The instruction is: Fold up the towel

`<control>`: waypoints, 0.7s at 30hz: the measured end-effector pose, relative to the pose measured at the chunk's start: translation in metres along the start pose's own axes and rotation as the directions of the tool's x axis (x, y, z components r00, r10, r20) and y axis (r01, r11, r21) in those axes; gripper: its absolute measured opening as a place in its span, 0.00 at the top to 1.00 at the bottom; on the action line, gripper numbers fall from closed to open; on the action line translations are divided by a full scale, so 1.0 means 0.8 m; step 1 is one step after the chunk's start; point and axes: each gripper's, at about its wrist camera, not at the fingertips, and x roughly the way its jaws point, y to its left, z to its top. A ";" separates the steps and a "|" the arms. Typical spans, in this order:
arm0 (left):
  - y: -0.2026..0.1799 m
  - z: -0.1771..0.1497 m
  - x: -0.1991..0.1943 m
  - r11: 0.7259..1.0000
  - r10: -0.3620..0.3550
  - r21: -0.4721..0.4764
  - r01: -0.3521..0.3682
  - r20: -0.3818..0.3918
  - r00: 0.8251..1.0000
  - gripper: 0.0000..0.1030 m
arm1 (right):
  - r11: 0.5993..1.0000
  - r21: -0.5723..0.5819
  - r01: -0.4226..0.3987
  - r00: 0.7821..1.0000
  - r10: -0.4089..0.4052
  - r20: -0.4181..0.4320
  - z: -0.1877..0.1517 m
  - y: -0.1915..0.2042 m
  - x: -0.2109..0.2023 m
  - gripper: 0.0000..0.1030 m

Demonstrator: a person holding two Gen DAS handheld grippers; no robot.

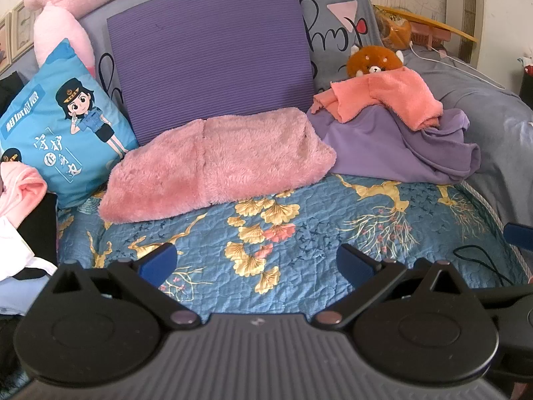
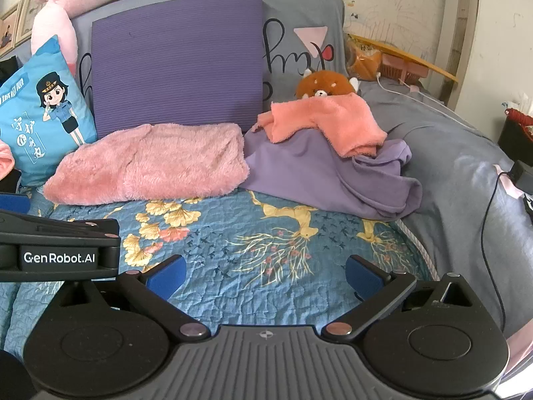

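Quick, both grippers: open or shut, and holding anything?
Left gripper: open, holding nothing, over the blue patterned quilt.
Right gripper: open, holding nothing, over the same quilt.

I take the folded fluffy towel [image 1: 216, 163] as my landmark: it lies on the quilt [image 1: 299, 240] that covers the bed. Directly behind it the ribbed mat [image 1: 210, 46] stands upright, touching its back edge. To its left the printed cushion [image 1: 63, 123] leans, just beside it. To its right a crumpled sheet [image 1: 399, 146] lies heaped, touching its right end; a second towel [image 1: 383, 96] is draped on top of that heap, and the plush animal [image 1: 373, 60] sits behind that towel. In front of the landmark the quilt lies bare, and over it I hold my left hand-held gripper [image 1: 256, 263] and my right hand-held gripper [image 2: 266, 273], side by side, well apart from the towel.
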 end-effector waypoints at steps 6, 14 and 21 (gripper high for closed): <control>0.000 -0.002 0.002 1.000 -0.003 -0.002 0.003 -0.006 1.000 0.00 | 1.000 -0.001 0.001 1.000 -0.001 0.000 -0.002 0.000 0.000 0.00; 0.001 -0.005 0.006 1.000 -0.006 -0.005 0.006 -0.013 1.000 0.00 | 1.000 0.003 -0.004 1.000 0.004 -0.010 -0.004 -0.001 0.003 0.00; 0.002 -0.005 0.006 1.000 -0.011 -0.008 0.011 -0.016 1.000 0.00 | 1.000 0.006 -0.004 1.000 0.004 -0.014 -0.005 0.000 0.003 0.00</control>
